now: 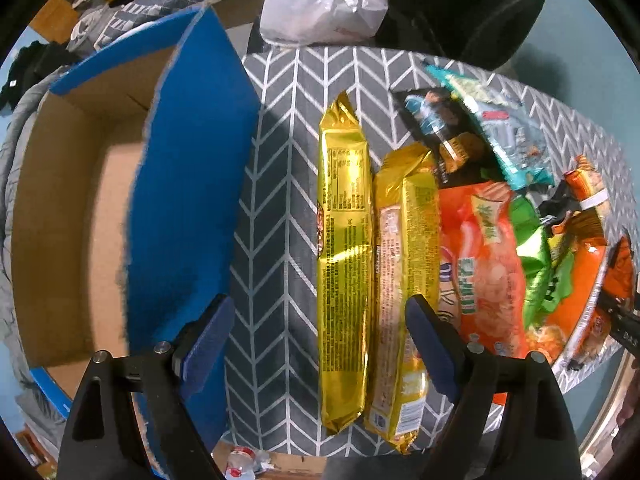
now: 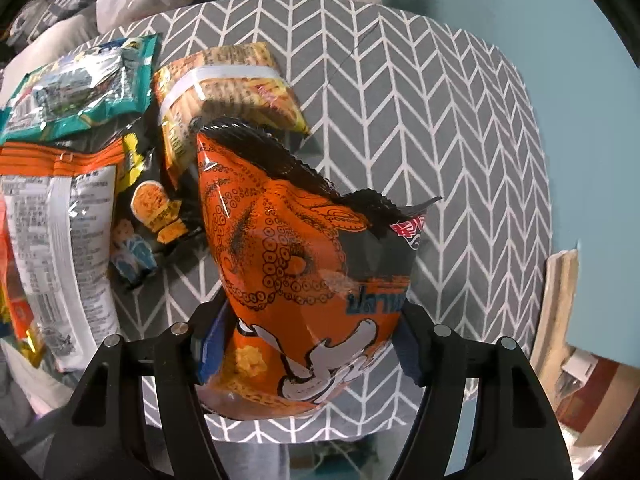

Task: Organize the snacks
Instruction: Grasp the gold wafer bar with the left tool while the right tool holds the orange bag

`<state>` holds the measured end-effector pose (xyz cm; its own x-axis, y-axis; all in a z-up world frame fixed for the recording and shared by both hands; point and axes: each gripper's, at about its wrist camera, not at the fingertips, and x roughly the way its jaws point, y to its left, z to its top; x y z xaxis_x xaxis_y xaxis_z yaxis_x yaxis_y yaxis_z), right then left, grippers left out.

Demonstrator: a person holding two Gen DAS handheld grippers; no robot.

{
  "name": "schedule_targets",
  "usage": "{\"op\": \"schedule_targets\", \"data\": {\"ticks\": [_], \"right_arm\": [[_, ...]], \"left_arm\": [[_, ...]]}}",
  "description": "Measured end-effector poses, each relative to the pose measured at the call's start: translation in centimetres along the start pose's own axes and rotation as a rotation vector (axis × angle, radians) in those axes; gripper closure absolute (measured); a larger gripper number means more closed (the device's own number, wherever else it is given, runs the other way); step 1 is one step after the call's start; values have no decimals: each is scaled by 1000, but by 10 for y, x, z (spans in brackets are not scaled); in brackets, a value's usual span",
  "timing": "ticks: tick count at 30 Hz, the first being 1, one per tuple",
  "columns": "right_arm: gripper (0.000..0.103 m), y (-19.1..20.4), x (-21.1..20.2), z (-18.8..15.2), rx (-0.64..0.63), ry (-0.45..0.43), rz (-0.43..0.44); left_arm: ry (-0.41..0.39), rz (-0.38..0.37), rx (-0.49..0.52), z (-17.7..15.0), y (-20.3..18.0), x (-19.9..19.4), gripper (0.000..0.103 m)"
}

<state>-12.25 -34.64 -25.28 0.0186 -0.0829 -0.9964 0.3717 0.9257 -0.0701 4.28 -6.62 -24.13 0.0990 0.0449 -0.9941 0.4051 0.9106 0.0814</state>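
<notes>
My left gripper [image 1: 320, 344] is open and empty above two long gold snack packs [image 1: 345, 264] [image 1: 404, 292] that lie side by side on the grey herringbone cloth [image 1: 276, 208]. A blue cardboard box [image 1: 92, 216] stands open to their left. My right gripper [image 2: 308, 344] is shut on an orange octopus-print snack bag [image 2: 304, 272] and holds it above the cloth [image 2: 460, 140]. A pile of snack bags lies to the right in the left wrist view [image 1: 500, 240] and to the left in the right wrist view [image 2: 60, 200].
A white plastic bag [image 1: 324, 4] lies beyond the cloth's far edge. A yellow cracker pack [image 2: 224, 92] and a teal bag [image 2: 80, 84] lie behind the held bag. The blue box flap [image 1: 192, 184] stands upright beside the gold packs.
</notes>
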Motion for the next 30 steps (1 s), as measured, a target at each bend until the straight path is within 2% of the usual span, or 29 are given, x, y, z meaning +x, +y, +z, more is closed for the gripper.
{"op": "schedule_targets", "data": {"ticks": [6,11,15,19,22,25,30], "right_arm": [[33,-3,7,-23,3,-4,0],[33,-3,15,-23,29,7,12],[32,-11,21,-30,40,13,21],[32,-18,27,-38,56,21,33],[32,-19,30,-45,54,22,35],[32,-21,32,-46,55,25,36],[32,-25,35,-47,63,28,41]], "left_arm": [[-33,78,49,7,-12,8,16],[-61,128,85,9,-19,15,18],[-60,170,100,8,-24,20,18],[-56,200,110,9,-24,22,23],[-44,219,122,-2,-12,18,24],[-37,206,107,-7,-6,16,24],[-15,138,96,-10,-8,11,26]]}}
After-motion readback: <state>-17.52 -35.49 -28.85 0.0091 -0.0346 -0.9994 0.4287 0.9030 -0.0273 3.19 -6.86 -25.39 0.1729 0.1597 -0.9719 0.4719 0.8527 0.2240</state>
